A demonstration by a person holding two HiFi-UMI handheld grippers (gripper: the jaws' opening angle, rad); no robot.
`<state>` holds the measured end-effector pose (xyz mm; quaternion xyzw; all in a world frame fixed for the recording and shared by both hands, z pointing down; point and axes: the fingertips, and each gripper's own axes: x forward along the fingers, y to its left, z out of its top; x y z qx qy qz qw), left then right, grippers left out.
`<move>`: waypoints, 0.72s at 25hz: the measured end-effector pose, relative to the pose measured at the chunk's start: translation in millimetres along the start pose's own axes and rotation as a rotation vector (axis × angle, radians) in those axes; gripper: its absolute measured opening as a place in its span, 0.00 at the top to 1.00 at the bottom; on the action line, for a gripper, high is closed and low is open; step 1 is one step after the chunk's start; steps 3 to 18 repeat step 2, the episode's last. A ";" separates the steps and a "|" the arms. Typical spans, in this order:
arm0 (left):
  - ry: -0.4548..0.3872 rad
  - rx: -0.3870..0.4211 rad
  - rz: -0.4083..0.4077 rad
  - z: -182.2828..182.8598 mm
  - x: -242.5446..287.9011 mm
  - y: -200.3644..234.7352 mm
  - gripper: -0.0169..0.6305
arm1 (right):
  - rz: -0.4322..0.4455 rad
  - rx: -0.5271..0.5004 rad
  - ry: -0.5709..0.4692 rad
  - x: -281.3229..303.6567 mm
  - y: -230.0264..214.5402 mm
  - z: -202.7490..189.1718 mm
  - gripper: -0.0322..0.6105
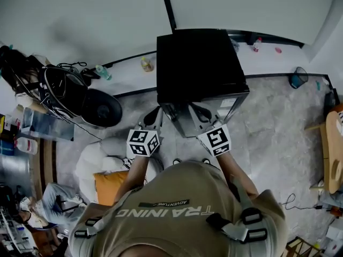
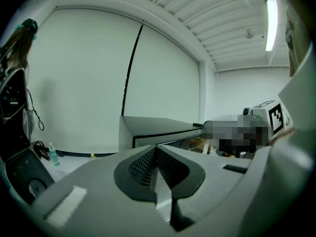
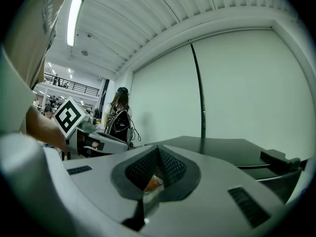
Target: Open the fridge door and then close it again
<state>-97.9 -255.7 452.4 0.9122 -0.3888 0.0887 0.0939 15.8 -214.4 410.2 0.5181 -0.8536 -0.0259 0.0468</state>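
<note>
By the wall (image 1: 80, 15) — fridge (image 1: 201, 63) black-topped, grey-fronted | left gripper (image 2: 157, 147) fingers closed | right gripper (image 3: 158, 149) fingers closed

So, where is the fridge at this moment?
In the head view the fridge stands at centre by the wall, directly ahead of the left gripper and right gripper.

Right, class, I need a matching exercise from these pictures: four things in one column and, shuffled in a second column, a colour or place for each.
1 fridge
2 cushion
3 green bottle
4 bin

A orange
B on the floor, right of the fridge
C black on top
D by the wall, left of the fridge

Pairs: 1-C, 2-A, 3-D, 4-B.
</note>
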 end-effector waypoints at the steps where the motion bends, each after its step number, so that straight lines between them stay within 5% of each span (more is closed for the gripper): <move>1: -0.003 -0.002 0.002 0.5 -11.5 2.9 0.97 | 0.004 -0.001 0.005 -1.3 11.0 3.2 0.96; 18: -0.007 -0.003 0.004 1.0 -22.4 5.9 0.97 | 0.008 -0.002 0.009 -2.3 21.5 6.4 0.96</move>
